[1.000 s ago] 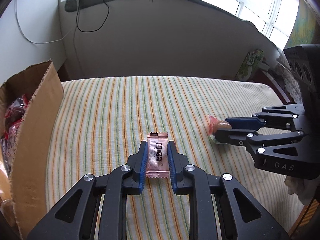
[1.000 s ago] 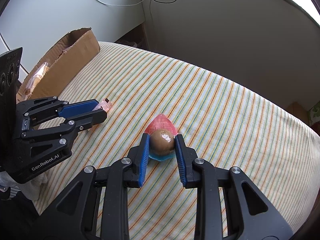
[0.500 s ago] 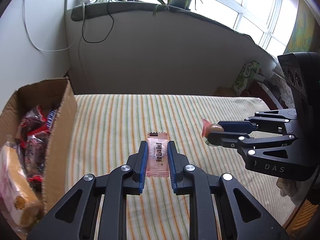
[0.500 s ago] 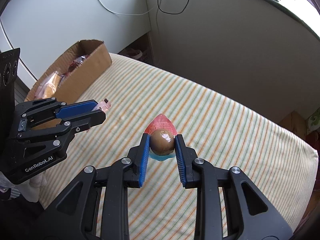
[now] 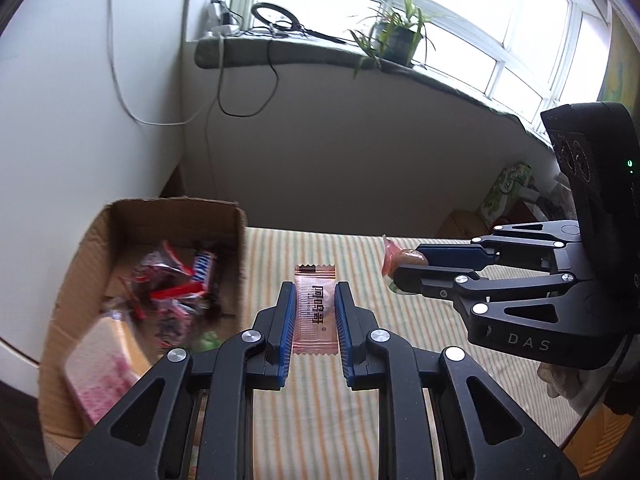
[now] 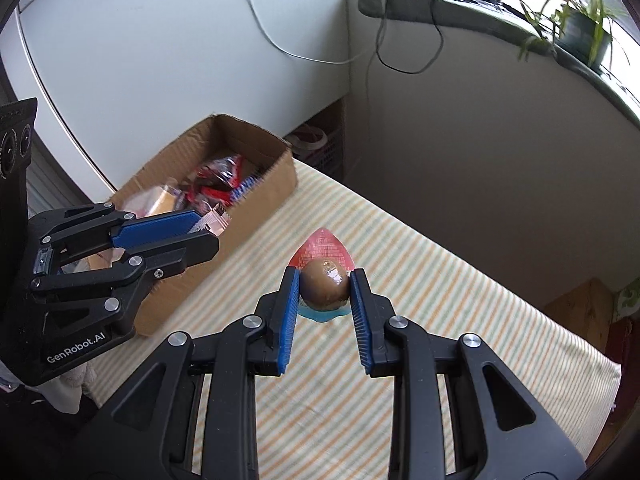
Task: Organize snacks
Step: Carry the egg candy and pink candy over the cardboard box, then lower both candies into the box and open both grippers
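My left gripper (image 5: pixel 314 290) is shut on a flat pink snack packet (image 5: pixel 314 310) with dark printed characters, held in the air above the striped table (image 5: pixel 360 400). My right gripper (image 6: pixel 325 280) is shut on a brown egg-shaped snack in a red and blue clear wrapper (image 6: pixel 324 282), also lifted off the cloth. Each gripper shows in the other's view: the right gripper (image 5: pixel 404 270) to the right, the left gripper (image 6: pixel 208 232) to the left by the box. An open cardboard box (image 5: pixel 240 240) holds several wrapped snacks at the table's left end.
The cardboard box (image 6: pixel 280 184) stands at the far left corner of the striped table (image 6: pixel 440 288). Beyond the table are a white wall with hanging cables (image 5: pixel 120 60), a window ledge with a potted plant (image 5: pixel 396 36), and a green box (image 5: pixel 506 192) past the right edge.
Both grippers have risen off the cloth with their snacks and moved left toward the cardboard box, whose inside has come into view. Both grips are unchanged.
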{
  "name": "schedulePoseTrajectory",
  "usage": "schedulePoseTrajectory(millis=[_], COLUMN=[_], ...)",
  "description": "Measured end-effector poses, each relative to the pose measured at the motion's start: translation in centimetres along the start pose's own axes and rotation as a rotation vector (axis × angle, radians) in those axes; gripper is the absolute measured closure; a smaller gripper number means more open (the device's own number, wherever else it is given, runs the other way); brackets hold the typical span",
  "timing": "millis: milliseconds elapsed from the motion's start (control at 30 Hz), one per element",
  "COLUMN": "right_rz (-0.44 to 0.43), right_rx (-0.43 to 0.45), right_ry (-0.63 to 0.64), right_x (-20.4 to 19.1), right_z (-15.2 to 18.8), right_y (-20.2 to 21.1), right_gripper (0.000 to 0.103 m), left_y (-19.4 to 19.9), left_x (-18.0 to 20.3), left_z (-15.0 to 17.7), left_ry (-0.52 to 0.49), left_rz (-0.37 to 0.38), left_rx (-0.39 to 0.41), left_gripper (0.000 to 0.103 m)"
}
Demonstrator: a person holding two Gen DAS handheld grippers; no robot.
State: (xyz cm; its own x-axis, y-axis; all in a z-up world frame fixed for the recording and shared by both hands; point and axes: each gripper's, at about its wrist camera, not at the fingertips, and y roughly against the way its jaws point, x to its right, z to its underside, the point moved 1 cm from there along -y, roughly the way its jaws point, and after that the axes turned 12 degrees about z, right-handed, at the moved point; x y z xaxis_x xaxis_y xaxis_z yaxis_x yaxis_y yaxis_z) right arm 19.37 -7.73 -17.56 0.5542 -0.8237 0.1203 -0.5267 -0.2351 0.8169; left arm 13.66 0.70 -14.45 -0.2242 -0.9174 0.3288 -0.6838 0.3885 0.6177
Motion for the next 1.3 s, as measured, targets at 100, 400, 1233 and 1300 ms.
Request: schedulePoseTrajectory(millis=[100,400,1233,1300], right_rz=[-0.017,-0.062,-0.092,-0.09], right_rx=[0.004,0.005,-0.046,-0.044], right_ry=[0.014,0.075,0.139,0.134], right_x=[-1.8,-6.6,-12.5,-12.5], right_z=[-1.3,-4.4,-7.9,-8.0], right_y=[-0.1,-1.1,-3.9,-3.8], right_gripper=[0.076,0.076,0.076,0.076], left_y=[1.0,3.7,5.9,6.1], left_x=[-1.2,-5.6,-11.8,-11.8], left_z=[-0.1,0.0,0.0,0.0], left_ry=[0.015,0.073,0.178,0.183], left_rz=[-0.013,-0.061,-0.136,-0.133], left_rx=[0.012,0.045,0.092,0.094], left_gripper=[0.085,0.085,0.085,0.085])
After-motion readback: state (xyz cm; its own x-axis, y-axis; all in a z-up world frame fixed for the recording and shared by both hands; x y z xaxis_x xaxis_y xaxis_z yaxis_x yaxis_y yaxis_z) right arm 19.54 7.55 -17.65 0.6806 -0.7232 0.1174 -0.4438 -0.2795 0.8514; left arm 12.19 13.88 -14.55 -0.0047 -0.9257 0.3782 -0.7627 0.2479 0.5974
